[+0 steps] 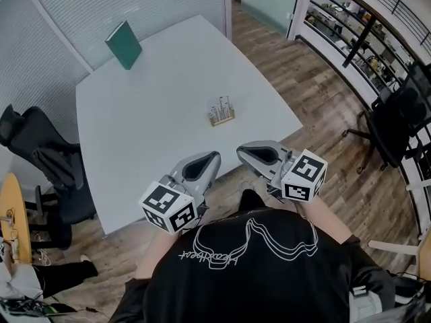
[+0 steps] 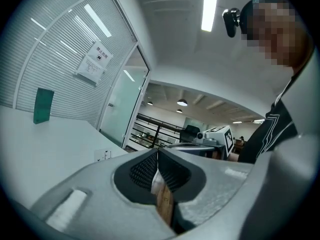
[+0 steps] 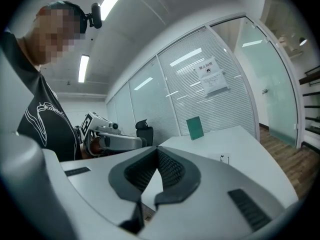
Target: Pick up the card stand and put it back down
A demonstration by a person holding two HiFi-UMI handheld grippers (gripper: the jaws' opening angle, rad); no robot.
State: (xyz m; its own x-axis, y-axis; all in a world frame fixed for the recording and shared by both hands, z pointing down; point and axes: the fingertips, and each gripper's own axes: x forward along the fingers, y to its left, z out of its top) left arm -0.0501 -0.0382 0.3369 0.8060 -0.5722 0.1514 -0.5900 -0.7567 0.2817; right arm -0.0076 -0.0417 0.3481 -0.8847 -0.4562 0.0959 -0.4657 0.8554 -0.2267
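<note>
Card stand (image 1: 221,112): upright, mid worktop (image 1: 135,153). Left gripper (image 1: 210,159) and right gripper (image 1: 244,152): near edge, jaws pressed together, empty.

white table (image 1: 135,133) on wood floor (image 1: 316,99), frosted glass walls (image 1: 101,5), black chairs (image 1: 47,160).

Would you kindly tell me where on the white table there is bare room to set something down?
Most of the table is bare: the wide left half between the green board and the near edge, and the far strip behind the card stand. Tightest is the near edge, by the shut left gripper and right gripper.
</note>
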